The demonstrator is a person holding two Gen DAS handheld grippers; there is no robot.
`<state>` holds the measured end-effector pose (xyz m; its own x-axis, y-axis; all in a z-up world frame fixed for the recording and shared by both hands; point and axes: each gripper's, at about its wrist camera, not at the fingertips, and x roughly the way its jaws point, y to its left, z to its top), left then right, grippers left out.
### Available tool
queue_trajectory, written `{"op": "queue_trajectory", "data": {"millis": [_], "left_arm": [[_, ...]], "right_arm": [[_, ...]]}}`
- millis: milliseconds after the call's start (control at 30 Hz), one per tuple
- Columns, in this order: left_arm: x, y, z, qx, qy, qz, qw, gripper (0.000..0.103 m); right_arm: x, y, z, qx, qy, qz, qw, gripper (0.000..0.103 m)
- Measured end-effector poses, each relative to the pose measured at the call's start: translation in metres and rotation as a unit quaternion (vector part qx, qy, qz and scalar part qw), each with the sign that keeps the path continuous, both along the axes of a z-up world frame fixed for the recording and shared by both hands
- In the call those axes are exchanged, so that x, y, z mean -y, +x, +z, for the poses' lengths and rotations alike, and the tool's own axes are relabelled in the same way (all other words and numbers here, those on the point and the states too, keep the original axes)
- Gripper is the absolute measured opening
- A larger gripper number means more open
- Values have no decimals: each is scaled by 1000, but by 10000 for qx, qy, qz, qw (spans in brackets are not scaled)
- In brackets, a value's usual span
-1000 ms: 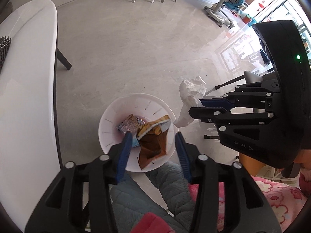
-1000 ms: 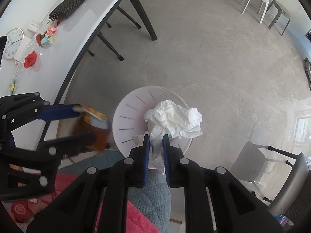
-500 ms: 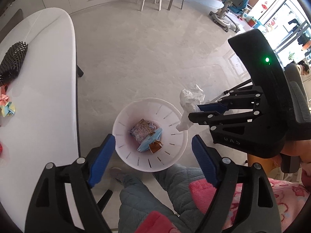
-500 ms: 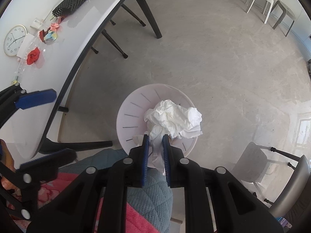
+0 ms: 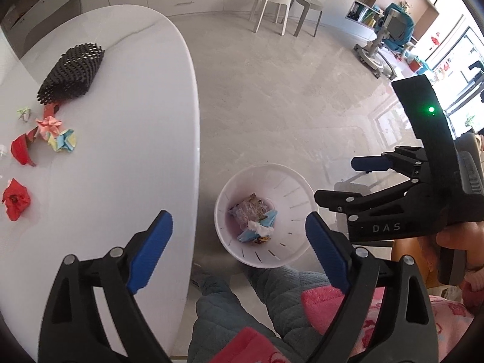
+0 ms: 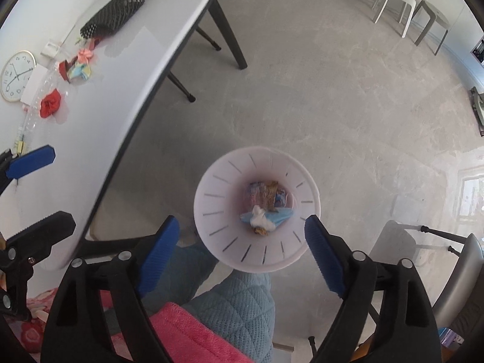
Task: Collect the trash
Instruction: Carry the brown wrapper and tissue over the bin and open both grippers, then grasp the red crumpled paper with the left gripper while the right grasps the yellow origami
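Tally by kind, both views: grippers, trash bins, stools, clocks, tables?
Grippers: 2, left gripper and right gripper
Trash bin: 1
Stools: 2, white stool and grey stool
Clock: 1
Table: 1
Total: 7

Supports: white table and grey floor.
White table carries black mesh holder, red paper scraps, coloured paper wads, clock. Grey floor carries white bin, two stools.
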<state>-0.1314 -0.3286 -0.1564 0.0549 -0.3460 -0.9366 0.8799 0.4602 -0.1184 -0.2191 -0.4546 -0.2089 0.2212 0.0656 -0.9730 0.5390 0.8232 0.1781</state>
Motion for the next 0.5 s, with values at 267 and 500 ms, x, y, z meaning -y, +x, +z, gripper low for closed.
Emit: {"op": "queue_trajectory", "data": {"millis": [267, 500], "left_arm": [[-45, 54, 29, 228, -302, 944, 9948, 95], [-104, 122, 37, 497, -253, 1921, 9798, 95]], "right_arm": [[-15, 48, 55, 618, -376, 164, 9972, 96], [-49, 115, 77, 986, -537, 695, 9912, 100]]}}
